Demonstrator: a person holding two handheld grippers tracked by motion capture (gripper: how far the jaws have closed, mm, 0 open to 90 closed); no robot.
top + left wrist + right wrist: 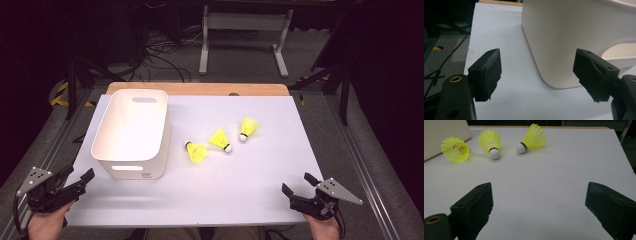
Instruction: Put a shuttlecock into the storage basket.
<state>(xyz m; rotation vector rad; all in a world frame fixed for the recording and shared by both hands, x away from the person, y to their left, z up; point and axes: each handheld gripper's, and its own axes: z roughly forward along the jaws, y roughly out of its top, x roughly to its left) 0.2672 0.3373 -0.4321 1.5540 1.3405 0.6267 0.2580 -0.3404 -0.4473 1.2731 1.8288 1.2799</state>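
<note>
Three bright yellow shuttlecocks (220, 141) with white corks, a cream-white bin (131, 134), pale lilac-white table (260, 195), black grippers.

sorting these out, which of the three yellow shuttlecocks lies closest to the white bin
The leftmost shuttlecock, just right of the white bin. Its dark cork points toward the bin. The other two lie farther right, with white corks.

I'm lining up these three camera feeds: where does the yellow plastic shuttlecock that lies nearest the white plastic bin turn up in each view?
High view: the yellow plastic shuttlecock lies just right of the white plastic bin, leftmost of three.
Right gripper view: upper left, open skirt toward the camera, beside the bin's wall.
Left gripper view: not in it; the bin's corner stands there.
Shared landmark: the bin.
</note>
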